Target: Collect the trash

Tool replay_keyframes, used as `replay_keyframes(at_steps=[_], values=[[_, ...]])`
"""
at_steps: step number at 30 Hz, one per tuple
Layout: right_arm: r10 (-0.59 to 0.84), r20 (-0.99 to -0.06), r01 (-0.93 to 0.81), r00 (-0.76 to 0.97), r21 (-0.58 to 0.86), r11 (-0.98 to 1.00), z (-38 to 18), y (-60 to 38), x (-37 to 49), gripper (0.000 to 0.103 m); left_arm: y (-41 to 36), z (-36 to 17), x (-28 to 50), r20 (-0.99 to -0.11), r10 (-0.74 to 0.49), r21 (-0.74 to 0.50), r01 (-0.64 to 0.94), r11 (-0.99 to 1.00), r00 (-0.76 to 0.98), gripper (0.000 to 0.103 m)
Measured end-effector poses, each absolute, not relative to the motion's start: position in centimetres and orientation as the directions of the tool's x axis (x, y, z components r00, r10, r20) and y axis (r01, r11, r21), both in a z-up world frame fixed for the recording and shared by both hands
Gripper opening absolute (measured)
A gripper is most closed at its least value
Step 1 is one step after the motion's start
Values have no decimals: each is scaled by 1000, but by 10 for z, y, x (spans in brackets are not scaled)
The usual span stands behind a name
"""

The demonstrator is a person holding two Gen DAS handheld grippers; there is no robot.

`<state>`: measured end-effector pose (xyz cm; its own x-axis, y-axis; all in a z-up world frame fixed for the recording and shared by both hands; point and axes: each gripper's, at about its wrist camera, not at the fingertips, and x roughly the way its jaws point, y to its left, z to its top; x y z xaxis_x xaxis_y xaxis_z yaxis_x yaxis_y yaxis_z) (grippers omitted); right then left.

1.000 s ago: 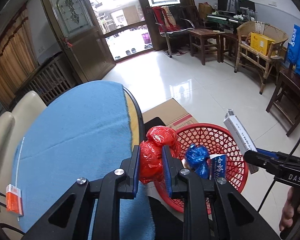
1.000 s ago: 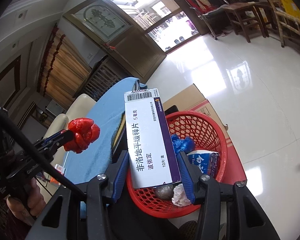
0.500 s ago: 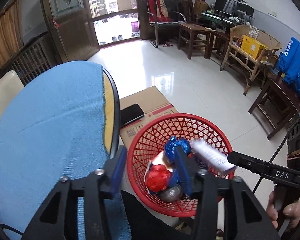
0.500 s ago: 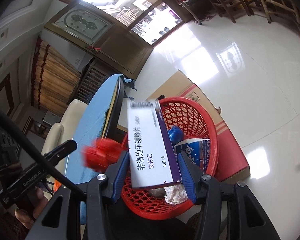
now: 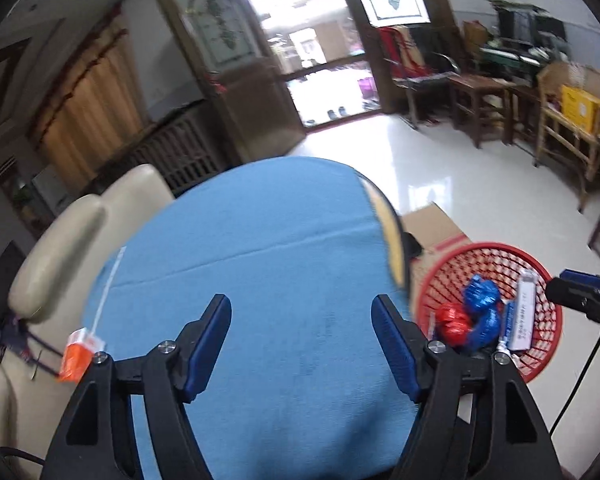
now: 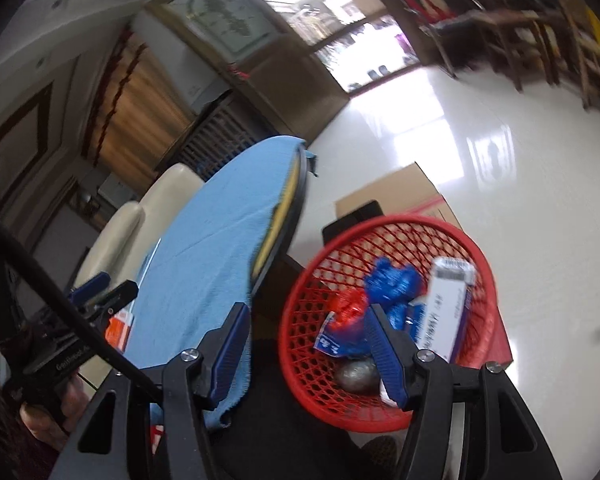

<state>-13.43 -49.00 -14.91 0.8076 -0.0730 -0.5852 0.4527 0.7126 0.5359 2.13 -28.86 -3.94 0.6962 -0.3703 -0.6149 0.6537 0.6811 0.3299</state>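
Left wrist view: the left gripper (image 5: 302, 338) hangs over the blue tabletop (image 5: 259, 264), its fingers (image 5: 211, 336) wide, opening, empty. At 3 o'clock the red basket (image 5: 548, 344) holds a red wad (image 5: 454, 322), a blue wad (image 5: 482, 308) and a white box (image 5: 524, 312).

Right wrist view: the right gripper (image 6: 304, 350) is empty, its fingers (image 6: 231, 344) opening. The white box (image 6: 446, 312) leans inside the red basket (image 6: 300, 336) at 3 o'clock.
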Motion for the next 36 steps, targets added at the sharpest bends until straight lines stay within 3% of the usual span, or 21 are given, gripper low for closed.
replay_keyframes(at_steps=[8,18,36], values=[[-84,-568,337,819,357,871,-88,-412,-79,64,-206,-2,48,-537,-284,309,499,810,794,86],[-89,-544,262,834,248,933,-37,-335,-22,64,-133,17,67,-495,-210,271,379,885,843,88],[-49,-541,171,839,177,969,-16,-242,35,64,-39,24,77,-458,-141,208,260,943,877,91]])
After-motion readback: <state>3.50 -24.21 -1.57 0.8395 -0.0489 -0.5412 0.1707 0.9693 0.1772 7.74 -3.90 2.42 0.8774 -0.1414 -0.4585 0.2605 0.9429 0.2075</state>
